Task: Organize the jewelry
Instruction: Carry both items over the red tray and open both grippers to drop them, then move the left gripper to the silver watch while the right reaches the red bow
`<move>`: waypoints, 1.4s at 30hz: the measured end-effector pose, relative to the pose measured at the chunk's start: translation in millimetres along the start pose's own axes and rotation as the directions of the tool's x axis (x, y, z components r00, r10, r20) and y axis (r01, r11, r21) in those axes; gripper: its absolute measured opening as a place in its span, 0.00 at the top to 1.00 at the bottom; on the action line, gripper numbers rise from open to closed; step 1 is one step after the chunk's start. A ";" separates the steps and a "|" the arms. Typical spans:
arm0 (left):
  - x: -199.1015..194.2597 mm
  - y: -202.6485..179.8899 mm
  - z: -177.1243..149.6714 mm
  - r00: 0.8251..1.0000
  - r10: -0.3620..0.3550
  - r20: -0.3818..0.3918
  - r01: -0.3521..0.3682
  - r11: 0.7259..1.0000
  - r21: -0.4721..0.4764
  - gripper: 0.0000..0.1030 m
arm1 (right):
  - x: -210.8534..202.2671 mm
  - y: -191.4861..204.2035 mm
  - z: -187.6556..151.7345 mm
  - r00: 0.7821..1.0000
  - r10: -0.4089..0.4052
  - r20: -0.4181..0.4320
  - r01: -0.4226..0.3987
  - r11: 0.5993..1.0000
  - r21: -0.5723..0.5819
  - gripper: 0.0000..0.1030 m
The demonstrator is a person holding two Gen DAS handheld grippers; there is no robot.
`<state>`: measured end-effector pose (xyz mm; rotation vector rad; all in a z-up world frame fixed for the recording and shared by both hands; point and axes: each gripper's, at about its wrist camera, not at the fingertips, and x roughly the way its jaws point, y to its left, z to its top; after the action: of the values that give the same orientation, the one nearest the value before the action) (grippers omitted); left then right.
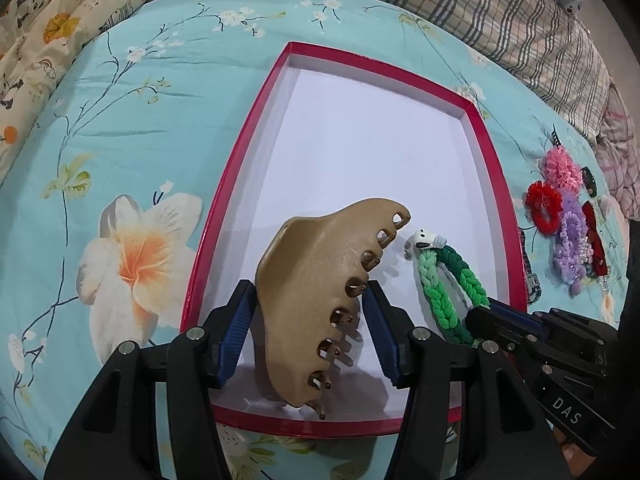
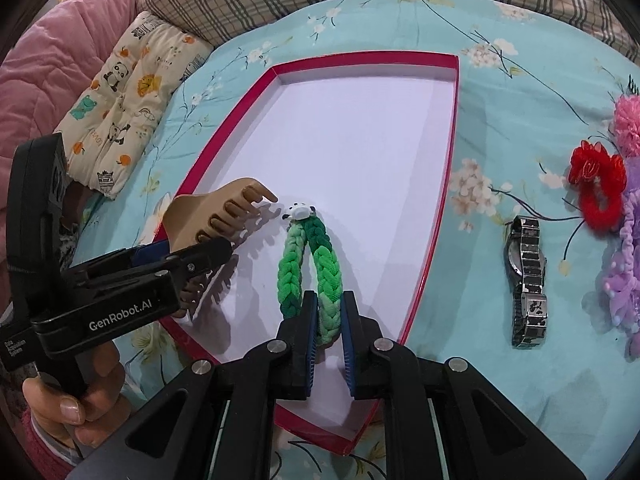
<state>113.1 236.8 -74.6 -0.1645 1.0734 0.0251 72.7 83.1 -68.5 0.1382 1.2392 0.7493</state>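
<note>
My left claw is clamped across the tan hair clip, which hangs over the near-left corner of the red-rimmed tray on the bed, its teeth turned toward the middle. My right claw is pinched on one strand of the green braided band, whose little white charm already lies on the white floor of the tray, just beside the clip's far tip. Both pieces are over the tray, so, as I judge it, the step in hand is setting them down neatly. I would lower each until it rests flat before letting go, so that nothing bounces or slides, and I would keep the clip's teeth clear of the braid so they do not snag it. Parting the right claw first seems sensible, since the band is limp and mostly down. Still outside the tray on the bedspread are the wristwatch, the red scrunchie and the purple scrunchie.
</note>
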 end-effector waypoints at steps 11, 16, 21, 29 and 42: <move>2.2 -5.6 -0.1 0.999 0.036 -0.009 -0.036 0.999 0.013 0.46 | -2.2 1.1 -0.7 1.000 0.006 -0.007 -0.006 1.000 -0.005 0.76; 2.2 -5.1 -1.0 0.999 0.043 -0.021 -0.043 0.999 0.011 0.40 | -7.3 3.7 -3.6 1.000 0.011 -0.003 -0.011 1.000 -0.016 0.73; -2.3 -5.0 -3.6 0.999 0.048 -0.026 -0.048 0.999 0.007 0.38 | -27.4 -2.9 -7.9 0.999 0.014 0.033 -0.014 1.000 0.001 0.73; -33.8 -18.2 -8.0 0.998 0.048 0.046 -0.049 0.999 0.020 0.30 | -72.7 -38.3 -20.9 0.994 -0.030 0.101 0.024 0.998 0.059 0.67; -61.3 -77.6 -9.8 0.996 -0.048 0.077 0.042 0.996 0.083 0.30 | -128.8 -106.4 -47.7 0.978 -0.129 0.166 0.096 0.977 0.192 0.62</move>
<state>83.0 162.4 -16.0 -0.1135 0.9904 -0.0521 61.2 -86.6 -33.1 0.2769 1.1335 0.5121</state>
